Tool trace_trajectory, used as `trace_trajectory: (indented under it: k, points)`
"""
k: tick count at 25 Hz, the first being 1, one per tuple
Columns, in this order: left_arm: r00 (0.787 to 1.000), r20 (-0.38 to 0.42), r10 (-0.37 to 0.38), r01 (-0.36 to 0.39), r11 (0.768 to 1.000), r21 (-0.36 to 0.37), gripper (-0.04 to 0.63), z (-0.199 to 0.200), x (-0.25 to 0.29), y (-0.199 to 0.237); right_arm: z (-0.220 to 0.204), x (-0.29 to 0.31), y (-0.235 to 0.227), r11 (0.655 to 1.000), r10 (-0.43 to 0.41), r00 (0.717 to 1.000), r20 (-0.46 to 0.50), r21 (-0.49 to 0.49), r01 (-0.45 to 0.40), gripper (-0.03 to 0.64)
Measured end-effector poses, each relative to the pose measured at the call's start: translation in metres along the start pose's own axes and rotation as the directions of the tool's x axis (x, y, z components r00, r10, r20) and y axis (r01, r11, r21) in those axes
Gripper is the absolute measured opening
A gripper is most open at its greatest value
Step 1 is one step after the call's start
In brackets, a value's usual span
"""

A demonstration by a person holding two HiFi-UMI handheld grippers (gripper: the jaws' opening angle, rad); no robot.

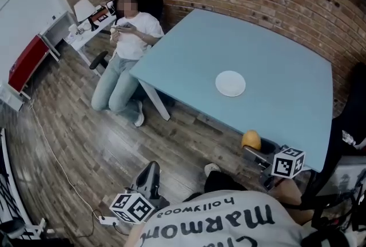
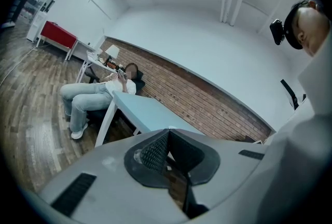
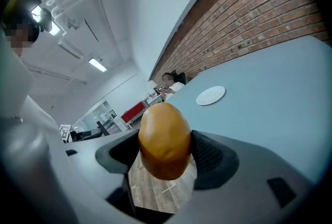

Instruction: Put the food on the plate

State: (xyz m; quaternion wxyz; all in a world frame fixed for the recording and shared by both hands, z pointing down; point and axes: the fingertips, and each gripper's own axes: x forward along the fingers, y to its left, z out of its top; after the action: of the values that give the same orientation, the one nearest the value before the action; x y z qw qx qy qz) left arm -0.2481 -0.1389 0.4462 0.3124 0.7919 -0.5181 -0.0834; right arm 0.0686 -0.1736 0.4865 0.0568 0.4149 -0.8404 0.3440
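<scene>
Two grippers: my right gripper [image 3: 166, 151] clamps its jaws on the golden bun [image 3: 165, 137], just off the near edge of the blue counter [image 3: 275, 88], aimed toward the white plate [image 3: 210, 95] well ahead. My left gripper [image 2: 167, 151], jaws together and empty, hangs aside.

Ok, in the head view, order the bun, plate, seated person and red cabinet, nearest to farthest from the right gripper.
1. Bun: held in its jaws.
2. Plate: on the table.
3. Seated person: beyond the table, left.
4. Red cabinet: far left.
</scene>
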Motion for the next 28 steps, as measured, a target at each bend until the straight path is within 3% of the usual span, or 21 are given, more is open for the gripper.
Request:
trace_trajectory:
  k: [8,16,28]
  points:
    - [1.0,0.018,0.02,-0.02,0.999,0.035,0.006,0.033,0.066,0.001,0.059,0.051,-0.044,0.999,0.023,1.0,-0.009,-0.036,-0.023,0.314]
    - [0.998,0.022,0.063,-0.064,0.998,0.009,0.006,0.041,0.111,0.001,0.098,0.087,-0.085,0.998,0.042,0.998,-0.05,-0.038,-0.044,0.314]
    - [0.989,0.036,0.145,-0.145,0.989,-0.004,0.006,0.058,0.148,0.013,0.132,0.143,-0.121,0.995,0.087,0.992,-0.097,-0.032,-0.091,0.314]
